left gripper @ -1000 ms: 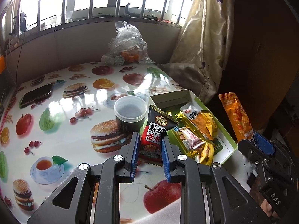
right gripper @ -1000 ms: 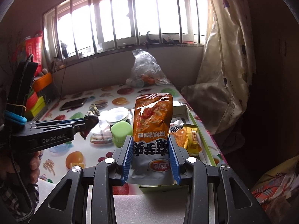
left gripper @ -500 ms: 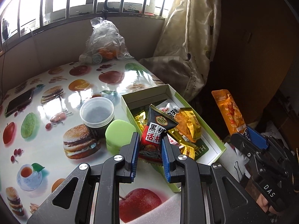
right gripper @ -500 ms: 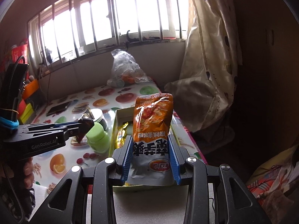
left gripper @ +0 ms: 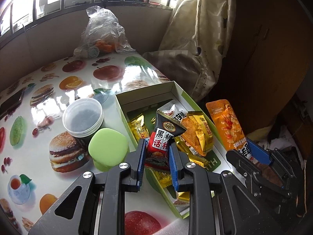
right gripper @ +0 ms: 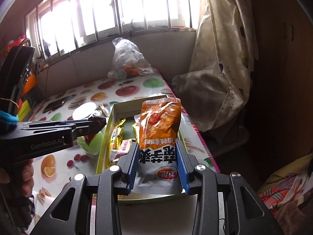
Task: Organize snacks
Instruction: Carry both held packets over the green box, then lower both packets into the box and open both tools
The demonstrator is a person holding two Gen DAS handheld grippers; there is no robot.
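The left gripper is clamped on a small black-and-red foil snack packet, and the right gripper on a tall orange-and-silver crisp bag. Both packets hang over the open green-walled cardboard box at the table's right edge, already part-filled with yellow wrapped snacks. This looks like the delivery step: next, lower each packet into a free gap and release.
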